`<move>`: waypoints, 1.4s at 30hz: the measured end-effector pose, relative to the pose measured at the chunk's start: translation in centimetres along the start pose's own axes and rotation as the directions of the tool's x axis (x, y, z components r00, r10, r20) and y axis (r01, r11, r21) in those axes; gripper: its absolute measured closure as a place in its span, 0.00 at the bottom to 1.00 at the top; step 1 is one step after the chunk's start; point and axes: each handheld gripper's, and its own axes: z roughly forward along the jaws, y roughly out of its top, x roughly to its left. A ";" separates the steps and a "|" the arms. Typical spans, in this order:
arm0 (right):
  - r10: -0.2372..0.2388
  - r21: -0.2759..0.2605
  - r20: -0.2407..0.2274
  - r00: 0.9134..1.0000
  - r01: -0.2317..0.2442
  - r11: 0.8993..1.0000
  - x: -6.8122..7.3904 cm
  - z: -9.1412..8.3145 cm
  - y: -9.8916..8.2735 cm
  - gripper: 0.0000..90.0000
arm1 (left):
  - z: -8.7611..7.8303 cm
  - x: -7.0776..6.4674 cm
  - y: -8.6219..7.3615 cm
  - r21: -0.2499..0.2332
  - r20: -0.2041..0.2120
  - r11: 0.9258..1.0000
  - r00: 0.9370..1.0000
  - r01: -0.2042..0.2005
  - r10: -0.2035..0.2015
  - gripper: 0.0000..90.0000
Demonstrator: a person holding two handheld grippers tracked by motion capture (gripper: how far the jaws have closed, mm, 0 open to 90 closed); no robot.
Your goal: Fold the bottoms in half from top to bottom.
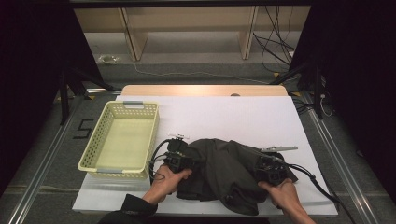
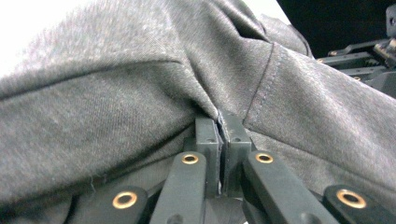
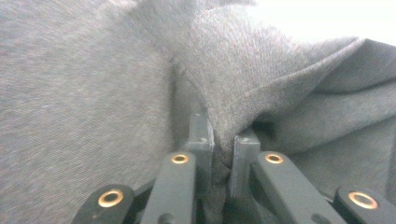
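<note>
A dark grey garment (image 1: 224, 170) lies crumpled on the white table (image 1: 224, 116), near its front edge. My left gripper (image 1: 180, 161) grips its left side; in the left gripper view the jaws are shut on a fold of the garment (image 2: 140, 107), pinched at the left gripper (image 2: 218, 122). My right gripper (image 1: 270, 171) holds the garment's right side. In the right gripper view a ridge of the grey cloth (image 3: 243, 84) runs down between the jaws of the right gripper (image 3: 223, 135), which press on it. A hand holds each gripper.
An empty pale yellow perforated basket (image 1: 122, 139) stands on the table's left part. A small metal clip-like piece (image 1: 280, 149) lies right of the garment. Cables trail from both grippers. Shelving legs and wires stand on the floor beyond the table.
</note>
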 end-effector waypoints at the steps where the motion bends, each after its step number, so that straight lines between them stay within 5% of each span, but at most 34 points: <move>1: 0.003 -0.012 -0.002 1.000 -0.003 1.000 -0.1 -0.1 0.2 0.92 | 0.1 0.0 0.3 -0.010 0.000 1.000 1.000 -0.004 0.004 0.97; 10: -0.028 -0.053 0.031 0.999 0.030 0.998 0.0 0.8 3.1 0.92 | 0.7 1.2 2.6 -0.064 -0.033 0.998 0.999 -0.008 0.006 0.97; 17: -0.032 -0.044 0.038 0.999 0.034 0.998 -0.1 1.8 3.7 0.92 | 1.8 4.0 1.7 -0.018 -0.112 1.000 0.994 0.001 -0.003 0.97; 23: -0.053 -0.026 0.045 0.998 0.054 0.998 0.4 2.5 3.3 0.92 | 2.2 4.8 1.5 -0.017 -0.133 1.000 0.991 0.010 -0.012 0.97; 31: -0.059 -0.021 0.046 0.997 0.060 0.998 0.4 2.4 3.2 0.90 | 1.0 3.3 1.5 0.007 -0.144 1.000 0.989 -0.026 0.027 0.85; 36: -0.074 -0.015 0.051 0.996 0.075 0.997 0.5 2.2 3.1 0.86 | -1.7 0.9 1.6 -0.001 -0.174 0.997 0.982 -0.079 0.078 0.77; 42: -0.071 -0.019 0.052 0.996 0.072 0.997 0.6 2.0 3.0 0.82 | -2.0 -1.0 2.7 -0.029 -0.127 0.989 0.982 -0.142 0.138 0.96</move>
